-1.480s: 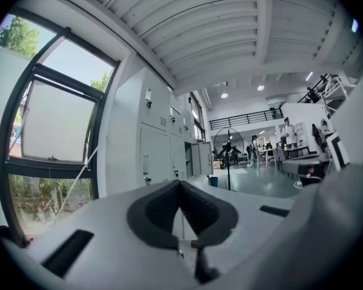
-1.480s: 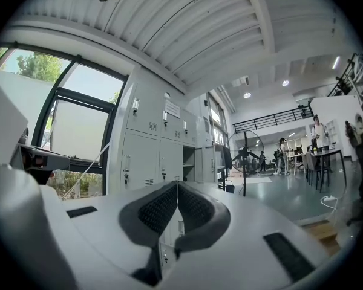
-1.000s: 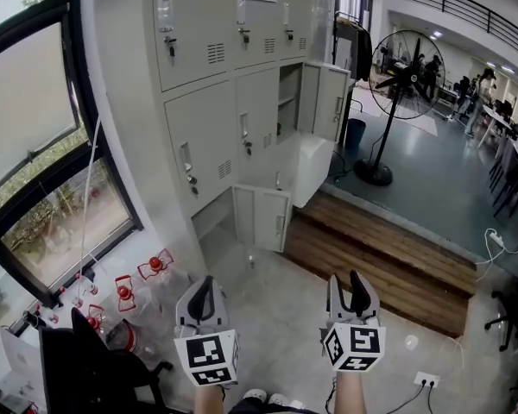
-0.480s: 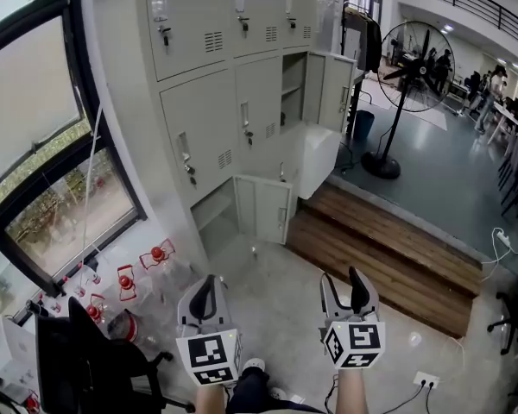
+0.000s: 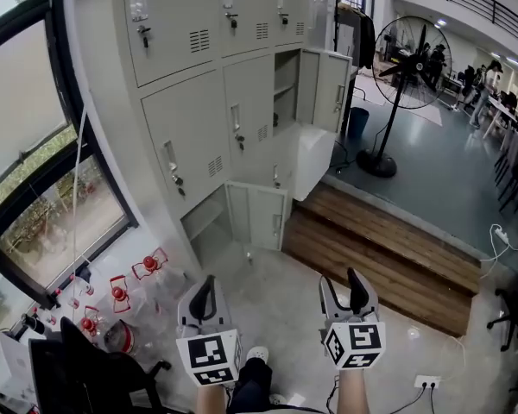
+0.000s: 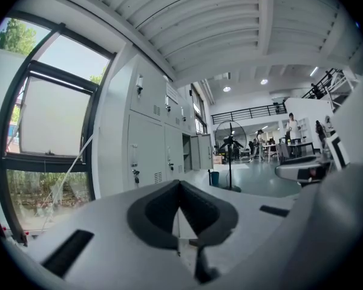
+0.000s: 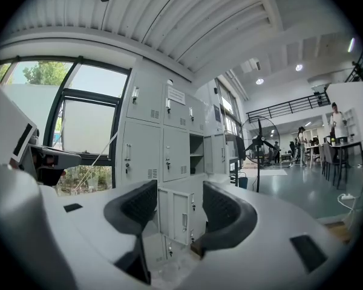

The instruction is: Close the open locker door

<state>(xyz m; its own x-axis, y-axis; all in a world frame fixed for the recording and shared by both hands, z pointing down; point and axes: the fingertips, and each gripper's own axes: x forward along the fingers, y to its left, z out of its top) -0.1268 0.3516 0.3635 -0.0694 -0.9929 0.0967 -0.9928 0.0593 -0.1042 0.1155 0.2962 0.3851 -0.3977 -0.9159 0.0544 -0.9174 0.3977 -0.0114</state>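
The grey locker bank (image 5: 198, 119) stands ahead, well beyond both grippers. Its bottom-row door (image 5: 261, 218) hangs open, seen again as the lower door (image 7: 180, 215) between my right jaws' line of sight. A middle-row door (image 5: 331, 80) at the right end is also open, and a pale door (image 5: 311, 164) below it swings outward. My left gripper (image 5: 205, 298) is shut, pads meeting with nothing in them (image 6: 180, 205). My right gripper (image 5: 344, 291) is open and empty (image 7: 178, 207). Both are held low over the floor.
A standing fan (image 5: 406, 67) and a blue bin (image 5: 356, 121) are right of the lockers. A wooden step (image 5: 380, 257) runs along the right. Red-capped bottles (image 5: 147, 266) and a black chair (image 5: 86, 369) sit under the window (image 5: 34, 145). A floor socket (image 5: 427, 381) lies right.
The lockers have drifted left and grown a little nearer in the head view. The right jaws have spread wider. A shoe and leg now show between the grippers.
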